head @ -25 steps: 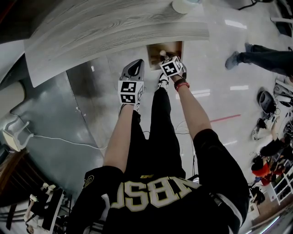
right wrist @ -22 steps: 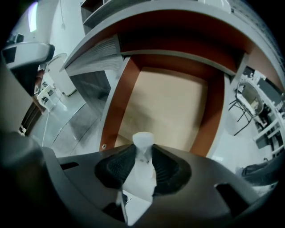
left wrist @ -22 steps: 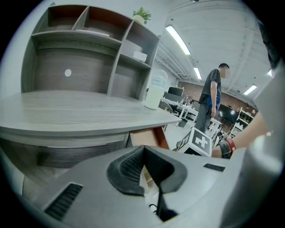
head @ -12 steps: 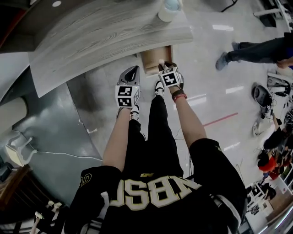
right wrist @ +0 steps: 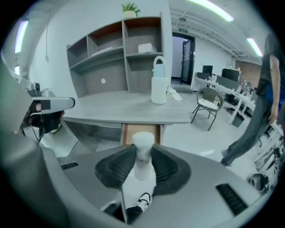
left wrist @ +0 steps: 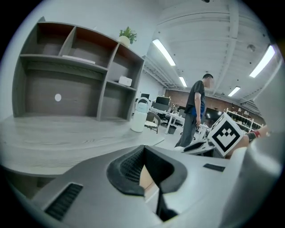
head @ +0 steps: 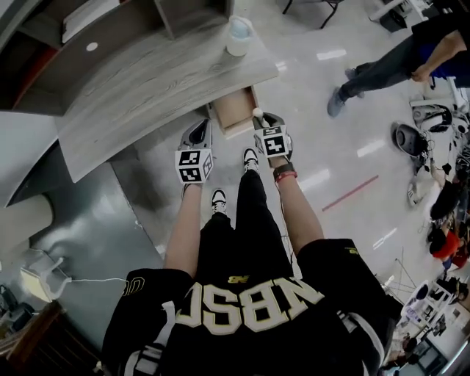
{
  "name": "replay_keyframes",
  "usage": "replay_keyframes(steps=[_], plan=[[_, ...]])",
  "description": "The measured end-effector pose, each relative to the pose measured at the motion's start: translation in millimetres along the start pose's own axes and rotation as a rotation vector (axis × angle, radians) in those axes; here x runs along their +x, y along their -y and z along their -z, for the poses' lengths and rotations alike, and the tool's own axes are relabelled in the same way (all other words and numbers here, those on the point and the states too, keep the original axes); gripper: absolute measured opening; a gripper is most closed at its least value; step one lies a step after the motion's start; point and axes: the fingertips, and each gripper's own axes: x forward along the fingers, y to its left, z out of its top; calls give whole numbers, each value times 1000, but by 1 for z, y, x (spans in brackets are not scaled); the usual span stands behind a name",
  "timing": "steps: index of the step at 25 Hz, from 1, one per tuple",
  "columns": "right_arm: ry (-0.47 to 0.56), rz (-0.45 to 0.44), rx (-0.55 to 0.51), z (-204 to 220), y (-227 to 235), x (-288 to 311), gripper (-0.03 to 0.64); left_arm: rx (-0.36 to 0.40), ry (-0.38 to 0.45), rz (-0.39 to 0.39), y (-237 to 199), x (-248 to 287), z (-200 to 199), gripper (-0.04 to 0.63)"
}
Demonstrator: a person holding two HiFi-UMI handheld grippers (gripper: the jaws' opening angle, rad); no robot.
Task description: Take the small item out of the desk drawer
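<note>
Since the small white cylinder [right wrist: 143, 141] is clamped upright between the half-spread jaws of the right gripper [right wrist: 141, 156], it is found just before the open drawer [head: 233, 110] under the surface's [head: 147, 88] front edge; the left gripper [left wrist: 143, 153], closed and empty, is seen beside it.

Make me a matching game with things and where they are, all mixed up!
Things:
1 small white cylinder
2 white jug with pale blue cap
3 green potted plant
4 light wooden drawer

Places:
A on top of the grey shelf unit
B pulled open under the grey wooden desk
C clamped in the right gripper
D standing on the desk top

Pairs: 1-C; 2-D; 3-A; 4-B
</note>
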Motion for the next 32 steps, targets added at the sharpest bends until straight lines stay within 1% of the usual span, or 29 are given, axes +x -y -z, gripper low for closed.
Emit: replay_keyframes(steps=[6,11,14,24,27,32], plan=[[157,93,53,-45,12,-61,121,67,64,20,10,-15,-49,12],[274,135,69,-77,7,-109,121,144,134,31,23,-35,-90,12],[354,155,80,-98,4,-141,121,175,186,38,32,-49,-117,12],[593,211,63,-152,-12,-244,121,229,340,50,63,-109,-185,12],[655,216,58,-163,-18,-270,121,237,381,51,70,-123,-199,12],[737,220,51,-174,-30,-306,121,245,424,52,79,-143,-215,12]])
